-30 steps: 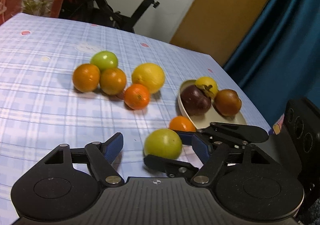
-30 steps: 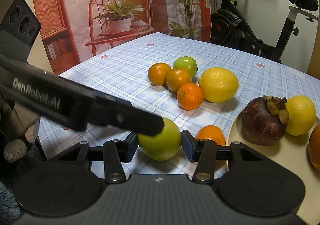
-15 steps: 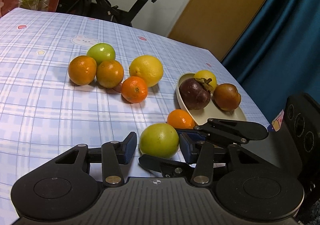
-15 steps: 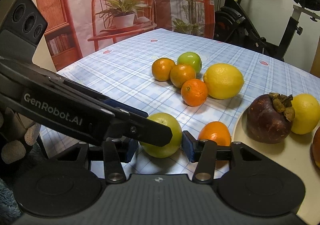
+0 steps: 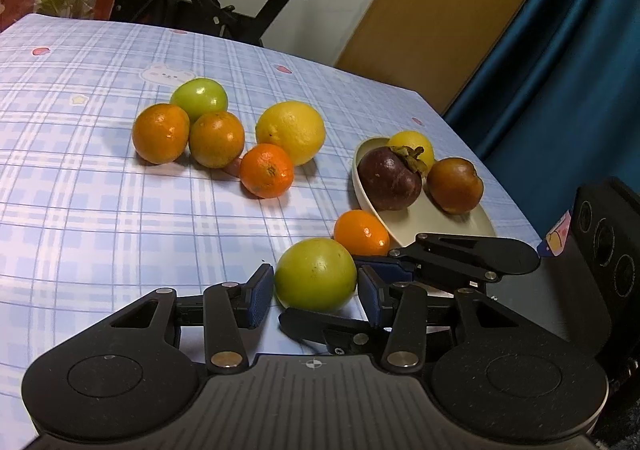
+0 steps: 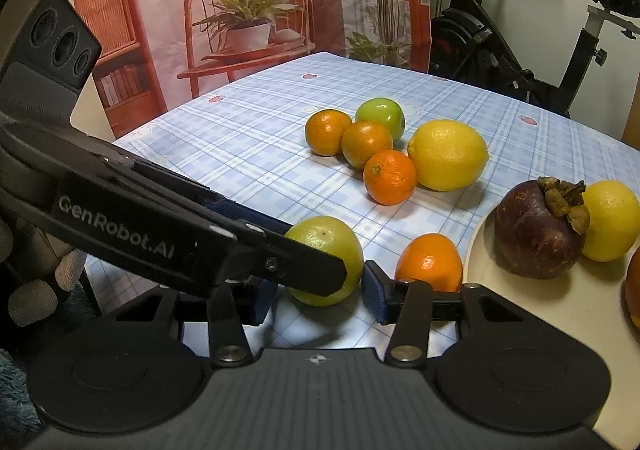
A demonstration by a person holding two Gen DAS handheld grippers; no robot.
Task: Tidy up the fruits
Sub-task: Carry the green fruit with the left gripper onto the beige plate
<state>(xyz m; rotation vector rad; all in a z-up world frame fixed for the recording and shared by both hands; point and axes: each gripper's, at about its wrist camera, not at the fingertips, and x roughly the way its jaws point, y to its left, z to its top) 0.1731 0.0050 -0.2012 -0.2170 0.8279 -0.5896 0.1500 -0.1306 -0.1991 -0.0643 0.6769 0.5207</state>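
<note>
A green fruit [image 5: 316, 270] sits on the checked tablecloth near the front edge. In the left wrist view my left gripper [image 5: 316, 284] has a blue pad against each side of it. My right gripper [image 6: 320, 286] also grips this green fruit [image 6: 328, 238], crossing the left gripper [image 6: 316, 250] at an angle, which hides its left pad. A small orange [image 5: 360, 232] lies just behind, against a cream plate [image 5: 440, 226]. The plate holds a mangosteen [image 5: 390, 178], a small yellow fruit [image 5: 416, 140] and a brown fruit [image 5: 454, 184].
Farther back lies a cluster: a lemon [image 5: 290, 130], three oranges [image 5: 266, 170] and a second green fruit [image 5: 199, 98]. The table's right edge runs just past the plate, by a blue curtain [image 5: 560, 70]. An exercise bike [image 5: 240, 2] stands behind the table.
The left gripper's jaws have drawn in from wide apart until they meet the green fruit. The right gripper has kept its hold, and the fruit has stayed put.
</note>
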